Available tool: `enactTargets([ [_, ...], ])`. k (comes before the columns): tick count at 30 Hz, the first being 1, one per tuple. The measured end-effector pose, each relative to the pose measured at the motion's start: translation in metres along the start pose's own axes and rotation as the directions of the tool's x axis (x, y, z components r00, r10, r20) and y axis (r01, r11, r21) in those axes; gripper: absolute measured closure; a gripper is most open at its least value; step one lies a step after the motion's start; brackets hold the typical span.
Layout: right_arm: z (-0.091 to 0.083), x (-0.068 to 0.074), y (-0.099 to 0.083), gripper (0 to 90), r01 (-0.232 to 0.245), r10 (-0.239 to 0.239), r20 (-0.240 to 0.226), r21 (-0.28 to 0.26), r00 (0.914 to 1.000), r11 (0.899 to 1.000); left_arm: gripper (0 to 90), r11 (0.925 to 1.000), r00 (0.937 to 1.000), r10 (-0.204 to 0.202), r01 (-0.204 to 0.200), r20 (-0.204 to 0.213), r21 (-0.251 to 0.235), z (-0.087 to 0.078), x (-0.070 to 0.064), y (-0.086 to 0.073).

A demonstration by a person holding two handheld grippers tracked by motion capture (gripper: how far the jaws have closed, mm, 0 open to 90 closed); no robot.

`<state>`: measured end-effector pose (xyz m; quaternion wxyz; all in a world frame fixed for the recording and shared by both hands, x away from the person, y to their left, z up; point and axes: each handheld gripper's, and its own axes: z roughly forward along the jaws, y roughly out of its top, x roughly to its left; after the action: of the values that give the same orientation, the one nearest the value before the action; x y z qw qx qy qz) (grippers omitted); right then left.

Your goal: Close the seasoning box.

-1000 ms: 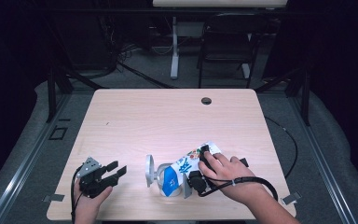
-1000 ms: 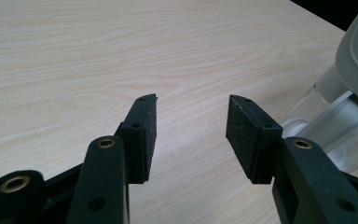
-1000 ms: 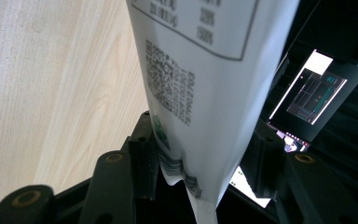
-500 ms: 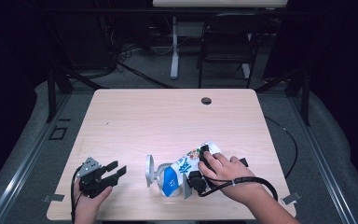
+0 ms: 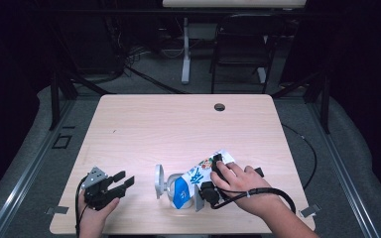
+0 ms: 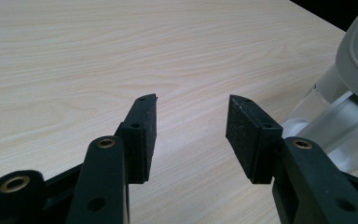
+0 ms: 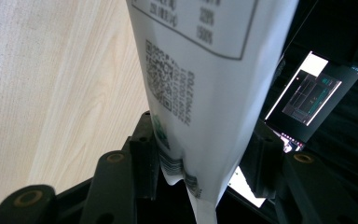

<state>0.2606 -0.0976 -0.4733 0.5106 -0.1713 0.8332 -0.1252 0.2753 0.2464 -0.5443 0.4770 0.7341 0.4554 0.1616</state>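
Fingers of the left gripper (image 5: 121, 180) stand spread over the pale wooden table (image 5: 178, 124), well left of the clear plastic jug with a grey lid (image 5: 166, 183); dark floor and a chair surround the table. From the left gripper view, the jug (image 6: 345, 98) sits just right of the parted pads (image 6: 242, 135). From the right gripper view, the right gripper (image 7: 200, 149) pinches the white printed pouch (image 7: 200, 70), tilted at the jug.

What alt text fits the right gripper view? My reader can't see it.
A white printed pouch is clamped between the right claw and its two black jaws. Pale wooden table lies to the left, a lit screen in the dark to the right.
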Motion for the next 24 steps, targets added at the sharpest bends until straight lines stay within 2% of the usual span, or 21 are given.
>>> enactTargets([
  [24, -0.0006, -0.0004, 0.0005, 55.0, 0.013, -0.013, 0.009, 0.001, 0.9999, 1.0, 53.5, 1.0, 1.0, -0.004, 0.004, -0.001, -0.006, 0.0001, 0.0003, -0.0003],
])
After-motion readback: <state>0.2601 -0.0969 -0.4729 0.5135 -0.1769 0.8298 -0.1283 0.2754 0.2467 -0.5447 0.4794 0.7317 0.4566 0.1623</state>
